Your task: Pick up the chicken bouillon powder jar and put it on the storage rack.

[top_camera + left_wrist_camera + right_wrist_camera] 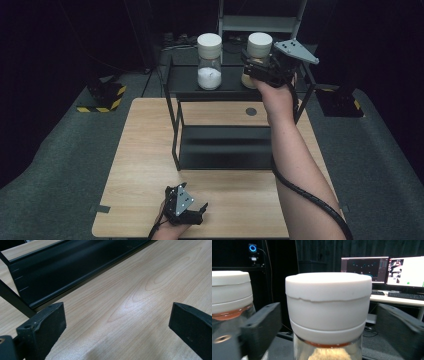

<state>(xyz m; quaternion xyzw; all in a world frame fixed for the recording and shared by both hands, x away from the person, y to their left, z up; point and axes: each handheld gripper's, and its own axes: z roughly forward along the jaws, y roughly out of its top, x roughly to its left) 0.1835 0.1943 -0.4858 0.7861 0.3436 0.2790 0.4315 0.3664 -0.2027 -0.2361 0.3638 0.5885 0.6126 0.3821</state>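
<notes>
Looking dicey: right gripper (257,67) jaws are wide w/ the brown-powder jar (328,315) between them, unpinched, at the shelf's (232,80) top right edge. Pulling back crooked could tip it into the white-powder jar (209,62). Left gripper (192,212) jaws wide, idle at the bench's (145,150) front edge.

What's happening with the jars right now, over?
Right gripper jaws open around tan-filled jar on rack's top shelf. Left gripper open, low over table. White-filled jar alongside. Nothing blocking.
</notes>
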